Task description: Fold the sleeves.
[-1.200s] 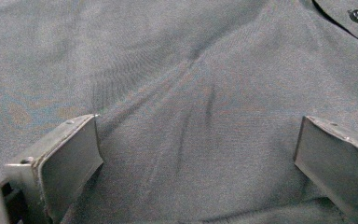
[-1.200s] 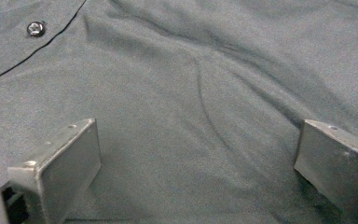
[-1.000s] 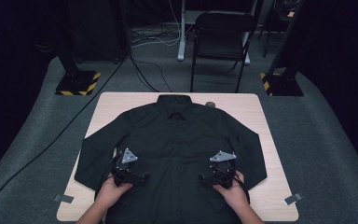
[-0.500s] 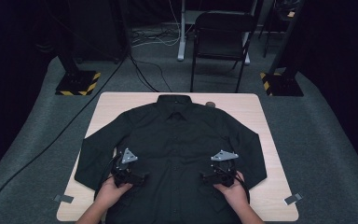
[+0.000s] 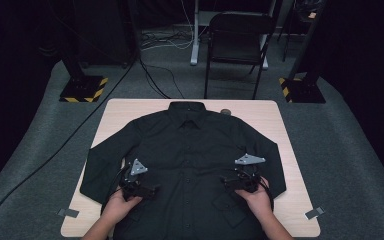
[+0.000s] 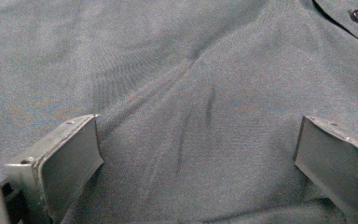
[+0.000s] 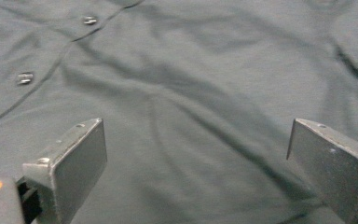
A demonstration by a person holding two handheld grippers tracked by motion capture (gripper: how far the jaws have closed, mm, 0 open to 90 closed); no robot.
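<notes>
Black cotton covers most of the pale wooden table (image 5: 115, 112): a button-front shirt (image 5: 190, 150) lies face up at the centre of the frame, collar toward the top, sleeves angled outward. The left gripper (image 5: 147, 189) and right gripper (image 5: 230, 181) rest low on its front panels, lower centre of the frame, each with jaws spread wide over smooth cloth and pinching nothing. Both hands grip from below, wrists low, forearms entering at the bottom edge. Closing here would likely snag a single layer, dragging the placket askew and wrinkling the front.
</notes>
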